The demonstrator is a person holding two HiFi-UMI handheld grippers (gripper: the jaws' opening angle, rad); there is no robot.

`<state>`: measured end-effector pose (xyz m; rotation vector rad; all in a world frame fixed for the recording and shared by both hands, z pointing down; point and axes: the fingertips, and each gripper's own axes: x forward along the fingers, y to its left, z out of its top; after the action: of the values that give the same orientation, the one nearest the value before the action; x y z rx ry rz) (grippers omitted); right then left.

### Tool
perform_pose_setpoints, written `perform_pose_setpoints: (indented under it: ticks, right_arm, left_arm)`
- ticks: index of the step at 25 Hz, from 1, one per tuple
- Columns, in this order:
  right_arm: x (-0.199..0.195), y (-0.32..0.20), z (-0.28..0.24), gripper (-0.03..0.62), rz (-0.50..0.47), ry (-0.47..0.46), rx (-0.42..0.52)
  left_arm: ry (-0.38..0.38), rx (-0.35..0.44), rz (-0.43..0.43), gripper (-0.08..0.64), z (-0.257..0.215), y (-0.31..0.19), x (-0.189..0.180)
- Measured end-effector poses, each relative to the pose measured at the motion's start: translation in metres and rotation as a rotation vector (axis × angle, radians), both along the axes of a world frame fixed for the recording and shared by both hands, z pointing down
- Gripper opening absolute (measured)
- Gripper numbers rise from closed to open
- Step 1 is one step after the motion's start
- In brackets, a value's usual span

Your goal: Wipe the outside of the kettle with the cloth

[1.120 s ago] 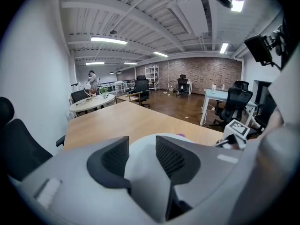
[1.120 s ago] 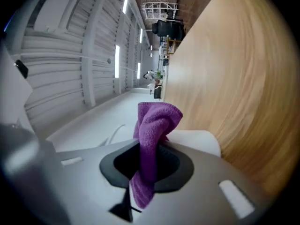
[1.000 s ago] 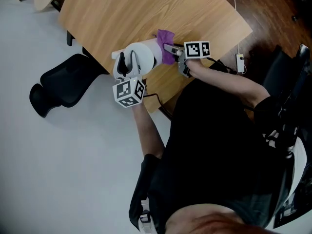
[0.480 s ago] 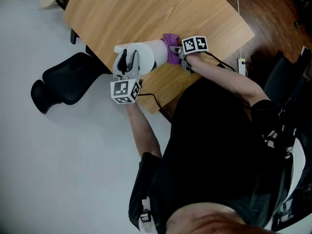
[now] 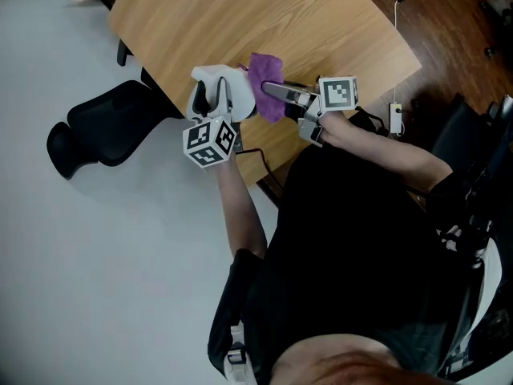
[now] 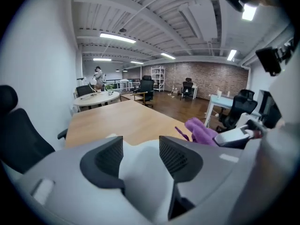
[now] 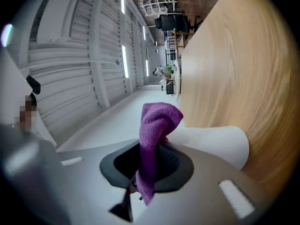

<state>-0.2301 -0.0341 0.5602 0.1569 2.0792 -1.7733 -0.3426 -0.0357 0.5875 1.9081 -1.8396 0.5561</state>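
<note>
White plastic kettle [image 5: 230, 95] sat near edge of light wooden table [image 5: 240, 22]. Left gripper [image 5: 213, 107] straddled it to steady it, jaws spread, just been opening; pad contact probably gone. Right gripper [image 5: 271, 91] pinched purple microfibre cloth [image 5: 263, 74], raised just beside kettle for next wipe

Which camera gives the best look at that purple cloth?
The right gripper view: the cloth sits close up, pinched in the right claw, weave visible. The head view shows it small, as a purple patch beside the white kettle; the left gripper view catches only a fold at its right.
</note>
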Motion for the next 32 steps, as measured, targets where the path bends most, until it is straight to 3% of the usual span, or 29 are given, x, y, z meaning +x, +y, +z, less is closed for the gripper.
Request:
perform_pose_setpoints:
  ticks: [1, 5, 11, 15, 18, 21, 23, 27, 29, 32]
  right_arm:
    - [-0.005, 0.004, 0.002, 0.055, -0.008, 0.001, -0.002]
    - [-0.023, 0.014, 0.09, 0.057, -0.034, 0.166, -0.209]
    - [-0.025, 0.02, 0.189, 0.055, -0.039, 0.42, -0.215]
    - [-0.028, 0.031, 0.246, 0.054, -0.107, 0.589, -0.257]
    - [-0.032, 0.037, 0.266, 0.051, -0.17, 0.651, -0.258]
    - [-0.037, 0.043, 0.268, 0.051, -0.221, 0.671, -0.235]
    - [-0.04, 0.047, 0.27, 0.051, -0.235, 0.665, -0.242]
    - [-0.04, 0.051, 0.267, 0.052, -0.25, 0.616, -0.263]
    - [-0.033, 0.042, 0.24, 0.054, -0.226, 0.551, -0.242]
    - [-0.018, 0.011, 0.146, 0.054, -0.137, 0.331, -0.174]
  left_arm:
    - [-0.023, -0.019, -0.013, 0.106, 0.004, -0.001, 0.001]
    - [-0.07, -0.043, -0.016, 0.103, 0.012, -0.011, 0.001]
    - [-0.078, -0.003, 0.012, 0.11, 0.008, -0.009, 0.007]
    - [-0.098, 0.034, 0.05, 0.125, 0.006, -0.007, 0.006]
    - [-0.097, 0.053, 0.113, 0.13, 0.007, -0.008, 0.006]
    - [-0.092, 0.079, 0.224, 0.129, 0.008, -0.011, 0.005]
    - [-0.084, 0.086, 0.301, 0.088, 0.01, -0.011, 0.004]
    - [-0.05, 0.056, 0.401, 0.081, 0.013, -0.009, 0.007]
    - [-0.042, 0.038, 0.39, 0.084, 0.012, -0.009, 0.009]
    - [-0.042, 0.036, 0.216, 0.107, 0.001, -0.011, -0.001]
